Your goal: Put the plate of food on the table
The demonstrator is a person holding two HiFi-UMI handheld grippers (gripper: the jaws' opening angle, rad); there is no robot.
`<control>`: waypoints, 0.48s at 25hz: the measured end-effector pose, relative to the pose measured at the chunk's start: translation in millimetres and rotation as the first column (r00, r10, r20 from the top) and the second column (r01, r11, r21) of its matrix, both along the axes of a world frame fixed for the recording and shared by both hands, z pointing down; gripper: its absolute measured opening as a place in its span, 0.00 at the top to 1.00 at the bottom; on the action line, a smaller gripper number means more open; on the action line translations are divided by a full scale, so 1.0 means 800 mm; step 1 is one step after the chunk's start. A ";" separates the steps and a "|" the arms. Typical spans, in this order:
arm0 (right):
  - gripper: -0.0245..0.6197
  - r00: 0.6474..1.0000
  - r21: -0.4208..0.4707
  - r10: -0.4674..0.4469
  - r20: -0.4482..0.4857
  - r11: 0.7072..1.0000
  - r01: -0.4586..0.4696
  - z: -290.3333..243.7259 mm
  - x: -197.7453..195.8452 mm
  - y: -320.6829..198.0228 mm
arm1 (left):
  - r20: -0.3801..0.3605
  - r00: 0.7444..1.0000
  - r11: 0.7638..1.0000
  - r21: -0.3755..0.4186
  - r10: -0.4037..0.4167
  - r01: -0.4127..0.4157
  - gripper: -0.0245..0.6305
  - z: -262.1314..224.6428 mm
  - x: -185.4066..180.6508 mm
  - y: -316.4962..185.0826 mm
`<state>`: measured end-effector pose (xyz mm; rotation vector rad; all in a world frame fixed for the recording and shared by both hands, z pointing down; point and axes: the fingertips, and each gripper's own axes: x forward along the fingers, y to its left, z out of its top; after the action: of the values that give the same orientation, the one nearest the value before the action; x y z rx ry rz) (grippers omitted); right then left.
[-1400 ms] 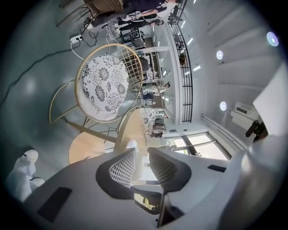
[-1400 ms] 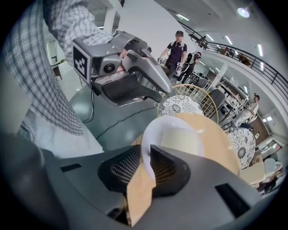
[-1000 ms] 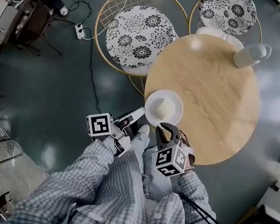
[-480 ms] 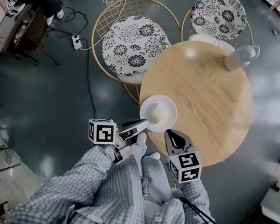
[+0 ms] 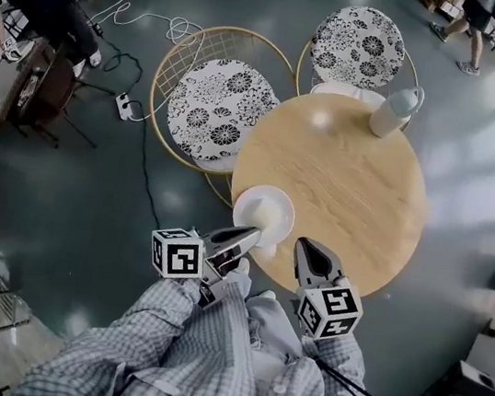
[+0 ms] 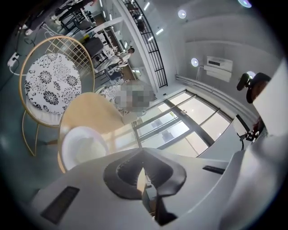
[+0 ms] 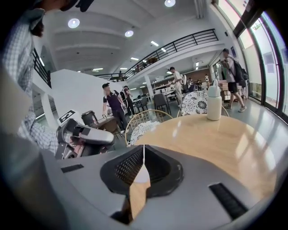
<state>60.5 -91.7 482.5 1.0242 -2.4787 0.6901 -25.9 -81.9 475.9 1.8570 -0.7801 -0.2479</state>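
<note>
The white plate [image 5: 264, 214] with a pale mound of food rests on the round wooden table [image 5: 351, 190], at its near-left edge. It also shows in the left gripper view as a white plate [image 6: 83, 146] on the table [image 6: 90, 114]. My left gripper [image 5: 254, 234] hovers just at the plate's near rim, jaws shut and empty. My right gripper [image 5: 305, 246] is over the table's near edge, right of the plate and apart from it, also shut on nothing. In their own views the left gripper [image 6: 144, 158] and right gripper [image 7: 144, 153] show tips meeting.
A white bottle [image 5: 394, 109] stands at the table's far side, seen also as a bottle [image 7: 214, 104] in the right gripper view. Two wire chairs with patterned cushions [image 5: 219, 113] [image 5: 361, 41] flank the table. Cables and a power strip [image 5: 124, 106] lie on the floor. People stand around.
Both grippers have drawn back from the plate toward my body; the right gripper, which was at the plate's near rim, is now clear of it. The plate stays on the table.
</note>
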 end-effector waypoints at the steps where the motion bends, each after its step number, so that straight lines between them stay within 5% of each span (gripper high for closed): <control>1: 0.94 1.000 0.010 0.016 0.013 1.000 -0.016 -0.008 0.003 -0.003 | 0.018 1.000 1.000 0.021 0.007 -0.007 0.95 -0.007 0.003 -0.002; 12: 0.94 0.975 0.102 0.126 0.185 0.984 -0.147 -0.095 0.030 -0.024 | 0.170 0.980 0.956 0.256 0.099 -0.141 0.95 -0.104 0.041 -0.015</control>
<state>84.7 -110.5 406.9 1.2353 -2.6461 0.7158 6.9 -94.0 392.6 2.1924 -0.7641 -0.1355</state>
